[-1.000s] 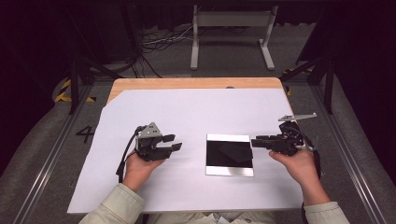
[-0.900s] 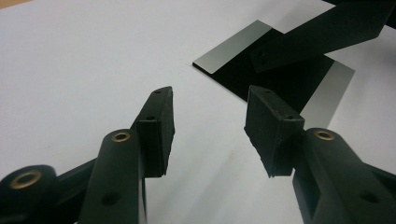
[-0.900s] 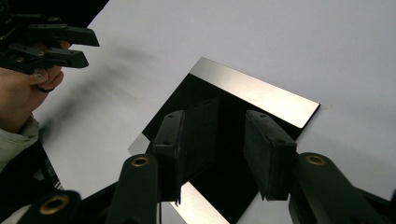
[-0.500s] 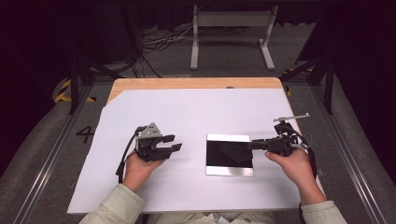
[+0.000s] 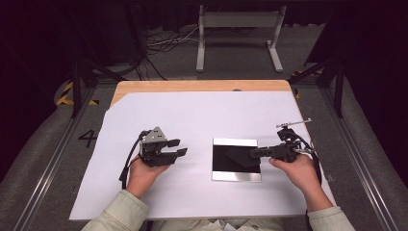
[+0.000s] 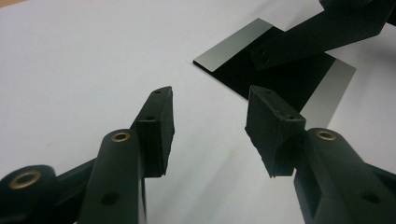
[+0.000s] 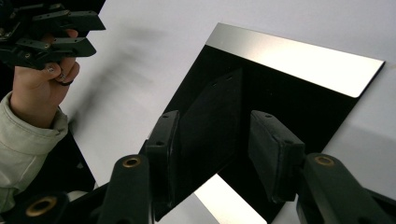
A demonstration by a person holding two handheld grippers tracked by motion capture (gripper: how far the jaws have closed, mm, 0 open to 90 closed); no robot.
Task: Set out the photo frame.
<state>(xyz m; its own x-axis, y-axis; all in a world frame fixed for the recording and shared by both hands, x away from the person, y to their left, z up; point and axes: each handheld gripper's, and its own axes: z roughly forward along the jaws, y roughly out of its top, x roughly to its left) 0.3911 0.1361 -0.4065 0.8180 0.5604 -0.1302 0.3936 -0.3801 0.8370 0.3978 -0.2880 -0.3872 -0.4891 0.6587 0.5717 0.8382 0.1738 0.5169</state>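
R gripper (image 5: 254,153) hangs over the mirror-like square plate (image 5: 235,168), jaws apart w/ nothing pinched, just been widening. Plate lies flat on white sheet (image 5: 192,115), approx 5 o'clock from table centre. L gripper (image 5: 179,147), jaws spread & empty, sits at plate's 9 o'clock, apart from it.

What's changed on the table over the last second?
The right gripper moved left until its jaws hang over the mirror plate; they have just been opening, with nothing clamped between them. The left gripper, open, and the plate stayed put on the white sheet.
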